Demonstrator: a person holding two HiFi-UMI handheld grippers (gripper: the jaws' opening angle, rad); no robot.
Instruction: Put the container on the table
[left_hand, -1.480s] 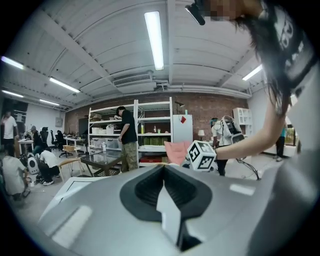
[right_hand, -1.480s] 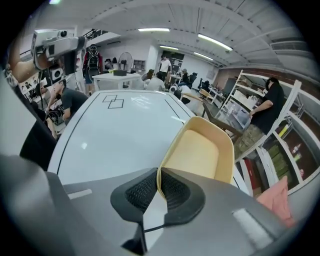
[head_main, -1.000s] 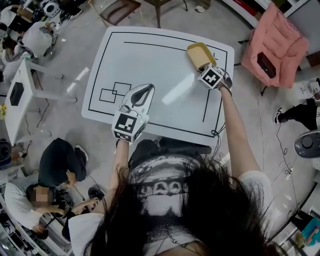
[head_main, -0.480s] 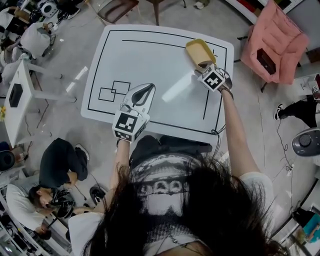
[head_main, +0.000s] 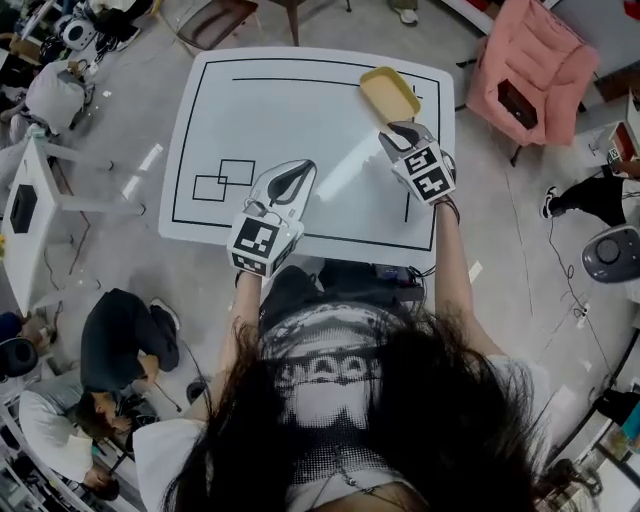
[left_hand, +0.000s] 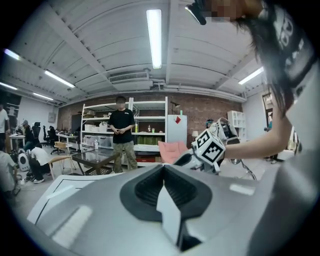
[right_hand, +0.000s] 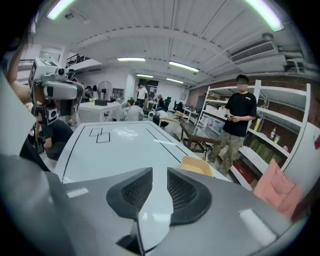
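The yellow container sits on the white table near its far right corner; in the right gripper view the container lies just beyond the jaws. My right gripper hovers above the table a little nearer than the container, apart from it. Its jaws stand parted and are closing, with nothing between them. Over the near middle of the table my left gripper is held with its pads together and nothing in it.
Black lines and two overlapping rectangles are drawn on the table. A pink-draped chair stands at the right. People sit on the floor at the left. A person stands by shelves beyond a glass table.
The right gripper has let go of the container's near edge, risen and drawn back toward me. The container stays on the table. The left gripper has barely moved.
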